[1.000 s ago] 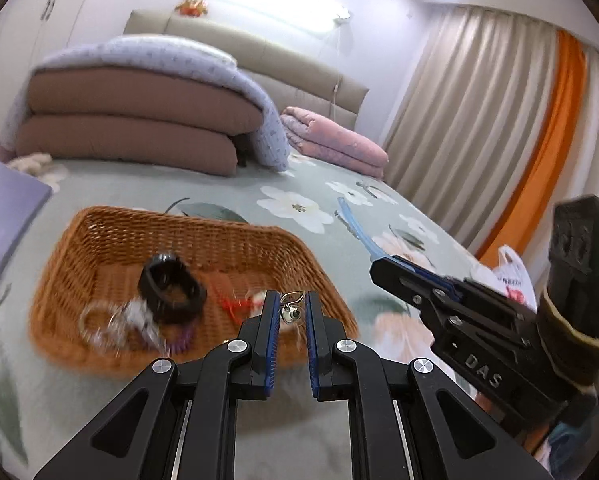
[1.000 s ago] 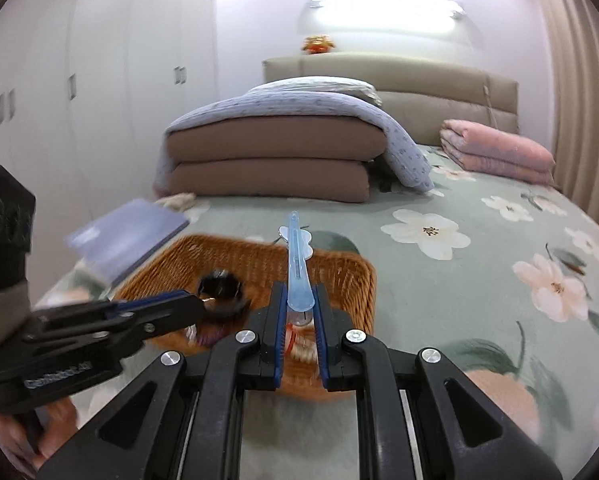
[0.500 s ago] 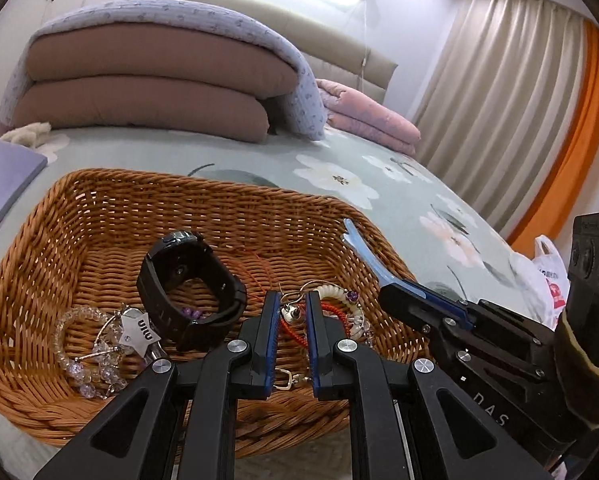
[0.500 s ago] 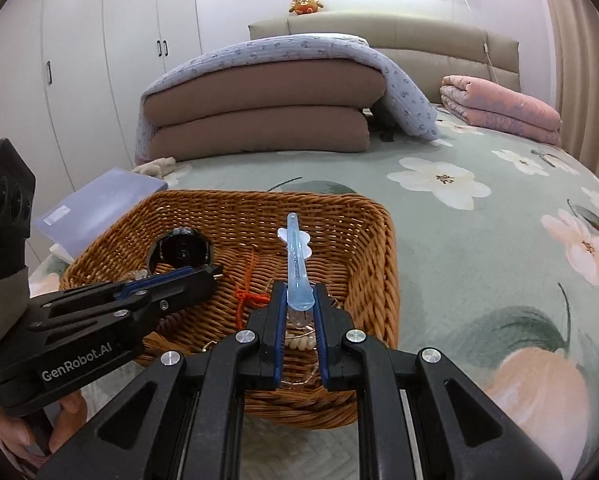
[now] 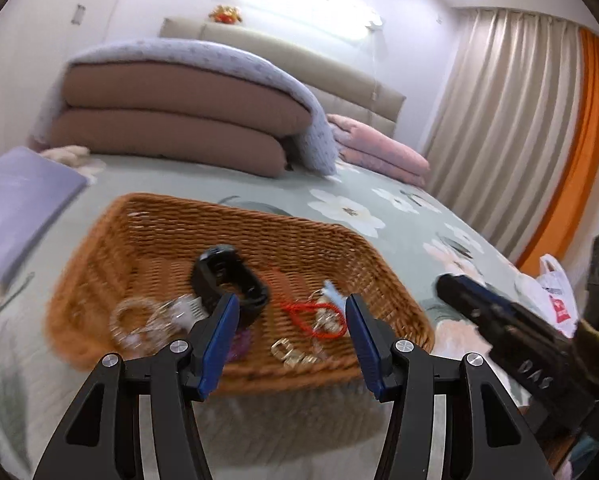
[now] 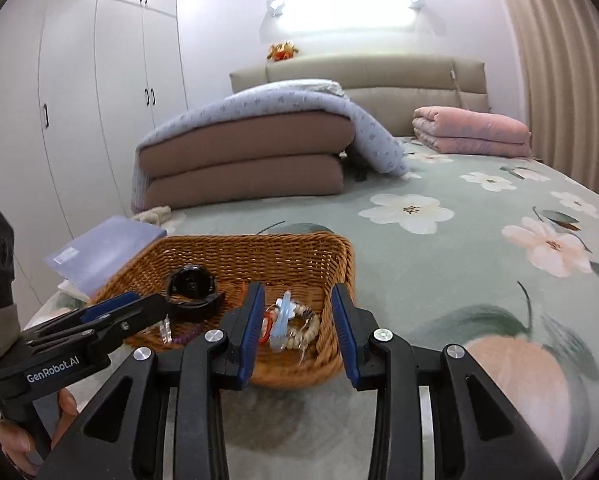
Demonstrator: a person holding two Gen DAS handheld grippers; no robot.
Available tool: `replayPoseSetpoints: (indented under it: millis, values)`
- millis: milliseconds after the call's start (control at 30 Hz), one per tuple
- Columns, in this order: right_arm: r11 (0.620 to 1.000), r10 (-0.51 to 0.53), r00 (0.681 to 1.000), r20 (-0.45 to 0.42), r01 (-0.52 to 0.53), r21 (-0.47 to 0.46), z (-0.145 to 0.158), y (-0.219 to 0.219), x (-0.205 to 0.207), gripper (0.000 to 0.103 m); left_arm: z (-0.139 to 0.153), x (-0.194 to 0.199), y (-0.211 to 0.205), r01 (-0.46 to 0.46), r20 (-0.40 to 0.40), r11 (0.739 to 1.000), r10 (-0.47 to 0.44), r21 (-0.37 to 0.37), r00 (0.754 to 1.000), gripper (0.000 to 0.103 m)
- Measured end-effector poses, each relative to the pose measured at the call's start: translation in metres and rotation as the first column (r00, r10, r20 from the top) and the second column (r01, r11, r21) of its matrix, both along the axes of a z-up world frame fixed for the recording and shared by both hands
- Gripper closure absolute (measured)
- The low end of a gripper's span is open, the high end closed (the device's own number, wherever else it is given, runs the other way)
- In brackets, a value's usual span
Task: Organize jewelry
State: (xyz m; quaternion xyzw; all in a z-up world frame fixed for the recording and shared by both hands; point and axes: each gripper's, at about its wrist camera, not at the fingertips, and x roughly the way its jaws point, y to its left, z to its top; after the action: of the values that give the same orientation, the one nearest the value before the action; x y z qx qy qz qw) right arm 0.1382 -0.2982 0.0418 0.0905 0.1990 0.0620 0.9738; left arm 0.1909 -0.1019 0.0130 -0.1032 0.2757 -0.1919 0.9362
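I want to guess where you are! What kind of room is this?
A bedroom, most likely. The wicker basket of jewelry sits on a big bed with a flowered cover, folded quilts are stacked by a padded headboard, and tall white wardrobes line the wall.

Right gripper (image 6: pixel 297 308) low in front, jaws just opened, nothing pinched between blue pads. Beyond them, wicker basket (image 6: pixel 259 252) on flowered bedspread (image 6: pixel 459 240), holding pale blue hair clip (image 6: pixel 281 316), bead bracelet (image 6: pixel 305 330), black watch (image 6: pixel 191 286). Left gripper (image 6: pixel 111 308) reaching in from the left, tips by the watch. Folded brown quilts (image 6: pixel 243 160) behind; white wardrobe (image 6: pixel 79 120) at left.
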Motion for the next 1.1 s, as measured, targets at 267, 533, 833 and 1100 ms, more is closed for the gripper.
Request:
replayPoseSetpoints:
  millis: [267, 533, 833, 1100]
  values:
    - [0.998, -0.027, 0.999, 0.028, 0.028, -0.059, -0.007, 0.026, -0.072, 0.065, -0.002, -0.089, 0.028, -0.172, 0.087, 0.981, 0.165, 0.085, 0.983, 0.046]
    - [0.995, -0.056, 0.997, 0.056, 0.06, -0.084, -0.016, 0.039, -0.111, 0.052, -0.004, -0.152, 0.052, -0.313, 0.224, 0.932, 0.27, 0.184, 0.936, 0.028]
    - [0.994, -0.057, 0.998, 0.011, 0.058, -0.091, -0.026, 0.042, -0.1, 0.051, -0.019, -0.149, 0.071, -0.296, 0.151, 0.945, 0.276, 0.138, 0.949, 0.028]
    - [0.992, -0.063, 0.998, 0.009, 0.064, -0.106, -0.028, 0.045, -0.097, 0.039, -0.023, -0.148, 0.06, -0.312, 0.144, 0.93, 0.288, 0.192, 0.947, 0.028]
